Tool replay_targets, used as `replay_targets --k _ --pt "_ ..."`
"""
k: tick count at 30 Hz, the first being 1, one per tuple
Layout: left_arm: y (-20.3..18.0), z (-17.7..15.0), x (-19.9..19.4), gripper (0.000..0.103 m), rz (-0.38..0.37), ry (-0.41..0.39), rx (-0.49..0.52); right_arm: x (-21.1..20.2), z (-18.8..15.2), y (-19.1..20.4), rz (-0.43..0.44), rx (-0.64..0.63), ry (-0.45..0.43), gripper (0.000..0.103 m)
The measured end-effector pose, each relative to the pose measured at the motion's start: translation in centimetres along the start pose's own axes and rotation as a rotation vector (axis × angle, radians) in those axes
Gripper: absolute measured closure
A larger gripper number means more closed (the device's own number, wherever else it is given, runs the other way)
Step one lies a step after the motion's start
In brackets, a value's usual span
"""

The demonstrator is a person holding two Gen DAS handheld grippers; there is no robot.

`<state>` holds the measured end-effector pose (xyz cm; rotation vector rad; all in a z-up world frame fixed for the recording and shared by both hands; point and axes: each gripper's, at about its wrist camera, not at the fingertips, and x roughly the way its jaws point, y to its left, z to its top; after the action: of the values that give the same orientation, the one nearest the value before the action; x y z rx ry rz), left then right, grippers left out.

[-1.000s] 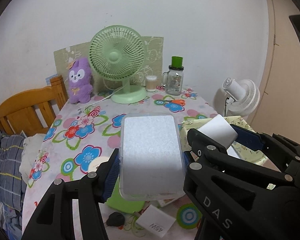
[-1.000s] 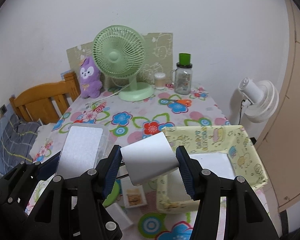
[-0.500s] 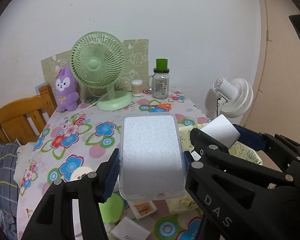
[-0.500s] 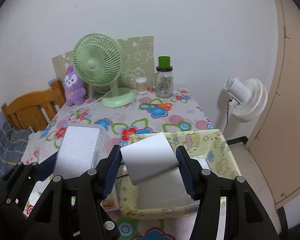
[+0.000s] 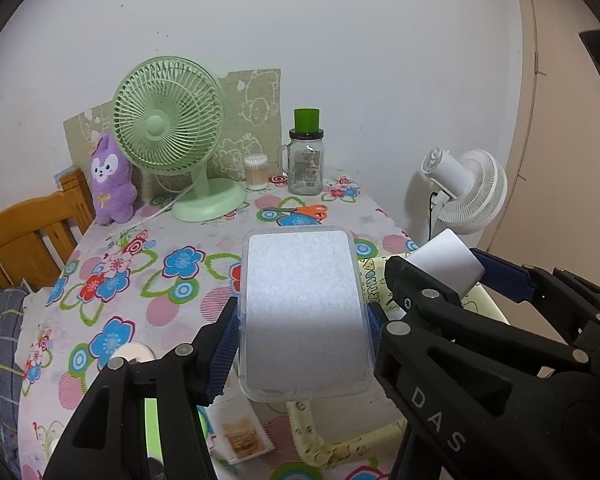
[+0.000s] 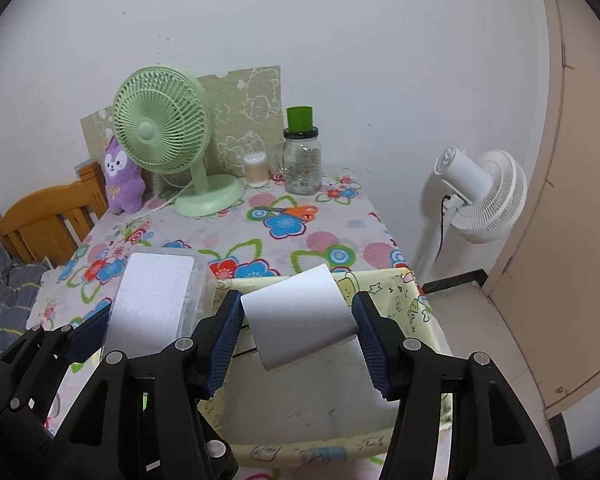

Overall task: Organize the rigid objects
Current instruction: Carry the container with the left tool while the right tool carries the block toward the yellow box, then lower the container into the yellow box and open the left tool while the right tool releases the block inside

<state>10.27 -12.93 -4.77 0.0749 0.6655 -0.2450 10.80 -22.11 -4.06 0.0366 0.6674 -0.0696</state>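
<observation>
My left gripper [image 5: 302, 340] is shut on a clear plastic box with a white top [image 5: 302, 312], held above the table's near edge. The same clear box [image 6: 152, 300] shows at the left of the right wrist view. My right gripper [image 6: 296, 336] is shut on a white rectangular block [image 6: 300, 314], which hangs over the yellow patterned fabric basket [image 6: 412, 292]. The white block [image 5: 448, 264] also appears at the right in the left wrist view, above the basket's rim [image 5: 374, 280]. The basket's pale floor [image 6: 320, 396] lies bare below the block.
On the floral tablecloth [image 5: 148, 280] stand a green desk fan [image 5: 172, 136], a purple plush [image 5: 110, 180], a cotton-swab jar [image 5: 256, 170], a glass jar with green lid [image 5: 306, 156] and orange scissors [image 5: 308, 211]. A white floor fan [image 6: 480, 196] stands right; a wooden chair [image 5: 28, 228] left. Small packets [image 5: 240, 436] lie under the box.
Both grippers have moved to the right together with their loads. The basket now lies directly under the white block, and the table items have shifted left in view.
</observation>
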Motion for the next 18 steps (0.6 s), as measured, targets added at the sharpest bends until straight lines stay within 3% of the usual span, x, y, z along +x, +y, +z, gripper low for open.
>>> replay_targets --k 18 --pt "-1.9 -0.2 5.6 0.041 0.026 0.081 -0.023 5.9 -0.2 -2.4 0.071 -0.025 0.085 0.044"
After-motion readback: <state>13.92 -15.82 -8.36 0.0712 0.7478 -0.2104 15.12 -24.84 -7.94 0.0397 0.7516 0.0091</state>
